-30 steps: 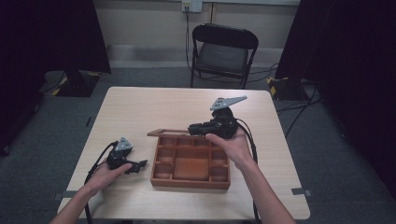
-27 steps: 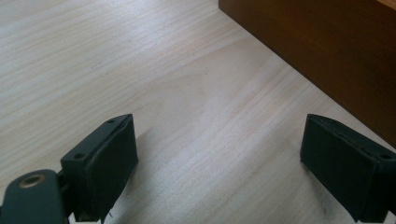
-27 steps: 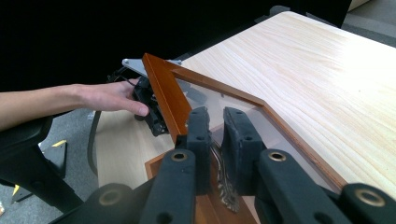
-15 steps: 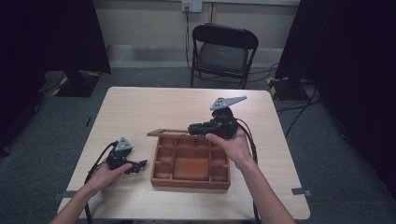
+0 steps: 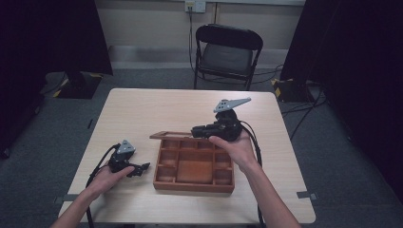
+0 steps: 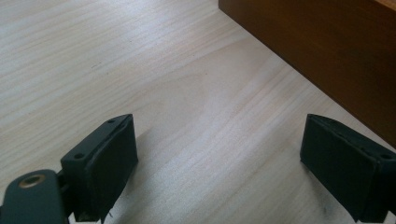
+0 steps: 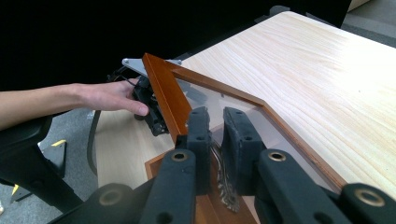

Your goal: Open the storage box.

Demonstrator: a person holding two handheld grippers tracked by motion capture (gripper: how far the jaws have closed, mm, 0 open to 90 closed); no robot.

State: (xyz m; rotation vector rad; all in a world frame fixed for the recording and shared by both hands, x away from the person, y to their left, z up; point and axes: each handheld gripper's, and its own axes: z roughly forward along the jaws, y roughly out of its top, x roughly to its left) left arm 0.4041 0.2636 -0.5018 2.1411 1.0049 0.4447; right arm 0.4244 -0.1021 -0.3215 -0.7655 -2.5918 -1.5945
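Note:
A brown wooden box (image 5: 194,167) with several compartments sits on the table, nearer its front. Its glass-paned lid (image 5: 170,135) is lifted and tilted over the box's far edge. My right gripper (image 5: 196,130) is shut on the lid's rim. In the right gripper view the gripper (image 7: 215,125) pinches that rim at a small metal clasp (image 7: 225,186), and the lid's wooden frame (image 7: 164,93) runs away to the left. My left gripper (image 5: 140,168) rests on the table just left of the box, open. Between its wide-apart jaws (image 6: 217,177) is bare wood, with the box's side wall (image 6: 327,46) ahead to the right.
The light wooden table (image 5: 157,107) has free surface behind and to the left of the box. A black folding chair (image 5: 227,53) stands past the far edge. Cables trail from both grippers toward the front edge. Dark curtains hang on both sides.

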